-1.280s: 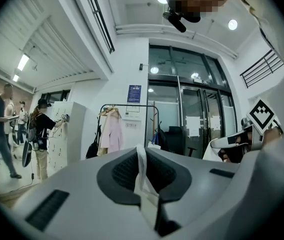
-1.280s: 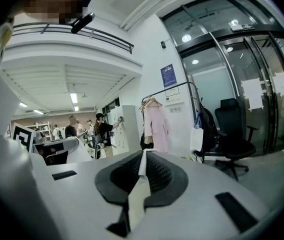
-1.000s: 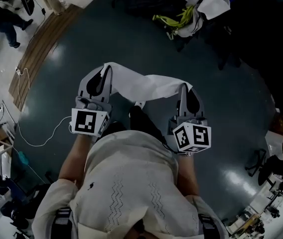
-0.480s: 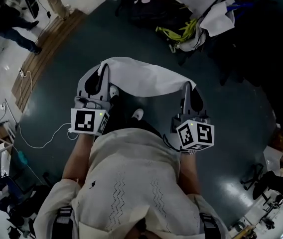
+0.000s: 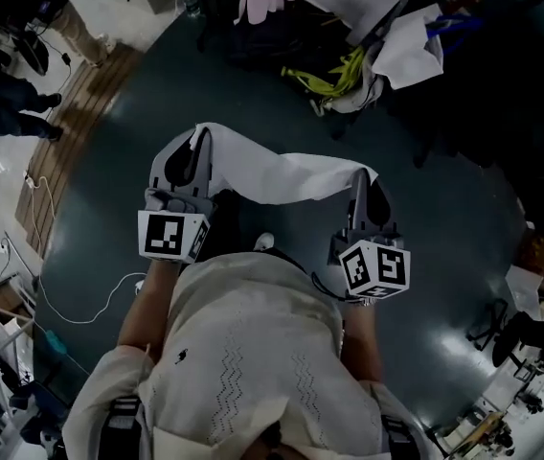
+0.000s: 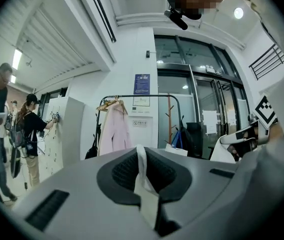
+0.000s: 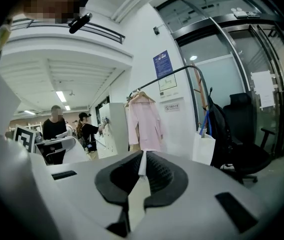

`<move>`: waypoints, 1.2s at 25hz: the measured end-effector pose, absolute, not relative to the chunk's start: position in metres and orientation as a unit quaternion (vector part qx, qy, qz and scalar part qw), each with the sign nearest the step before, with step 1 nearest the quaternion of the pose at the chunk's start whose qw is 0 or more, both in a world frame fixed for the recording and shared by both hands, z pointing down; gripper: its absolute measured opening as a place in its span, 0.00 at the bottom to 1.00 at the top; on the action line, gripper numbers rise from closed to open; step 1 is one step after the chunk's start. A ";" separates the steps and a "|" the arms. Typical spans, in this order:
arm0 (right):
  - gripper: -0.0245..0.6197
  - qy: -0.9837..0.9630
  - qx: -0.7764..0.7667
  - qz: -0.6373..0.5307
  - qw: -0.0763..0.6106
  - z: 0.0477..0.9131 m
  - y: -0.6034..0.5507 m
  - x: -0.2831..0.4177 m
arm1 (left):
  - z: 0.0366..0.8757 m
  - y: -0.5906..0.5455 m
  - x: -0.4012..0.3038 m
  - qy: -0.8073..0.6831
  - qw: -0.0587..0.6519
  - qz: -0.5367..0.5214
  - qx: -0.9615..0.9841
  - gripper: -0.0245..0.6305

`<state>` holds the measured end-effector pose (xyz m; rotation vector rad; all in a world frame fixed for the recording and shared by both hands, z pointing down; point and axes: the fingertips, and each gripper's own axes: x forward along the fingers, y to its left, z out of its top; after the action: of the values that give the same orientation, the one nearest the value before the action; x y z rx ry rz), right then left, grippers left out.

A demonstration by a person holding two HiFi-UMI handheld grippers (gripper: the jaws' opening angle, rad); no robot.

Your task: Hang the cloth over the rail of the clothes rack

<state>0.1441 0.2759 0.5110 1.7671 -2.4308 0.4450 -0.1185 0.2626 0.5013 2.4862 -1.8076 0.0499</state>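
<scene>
A white cloth hangs stretched as a band between my two grippers, in front of the person's chest. My left gripper is shut on its left end, and a strip of cloth shows pinched between the jaws. My right gripper is shut on the right end, where the cloth also runs between the pads. The clothes rack stands ahead, its dark rail carrying a pink garment on a hanger.
Two people stand at the left by a white cabinet. A black chair and a white bag sit right of the rack. Clothes and a yellow-green item lie beyond the grippers. A white cable trails on the dark floor.
The cloth spread wider half a second ago and has drawn back into a narrow band. The items beyond the grippers have slid lower in the head view. Both grippers stay shut on the cloth.
</scene>
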 end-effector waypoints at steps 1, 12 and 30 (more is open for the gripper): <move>0.07 -0.794 0.589 0.144 0.050 0.507 0.260 0.140 | 0.498 0.242 -0.125 -0.582 0.033 0.013 0.812 0.07; 0.07 -0.747 0.648 0.140 0.040 0.491 0.154 0.079 | 0.479 0.093 -0.184 -0.520 0.021 0.000 0.854 0.07; 0.07 -0.739 0.656 0.147 0.041 0.519 -0.046 0.127 | 0.500 -0.103 -0.141 -0.514 0.021 0.030 0.857 0.07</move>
<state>0.1273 -0.0465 0.5194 2.0097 -2.2617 0.4515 -0.1412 -0.1035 0.4999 2.6574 -1.5923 0.0919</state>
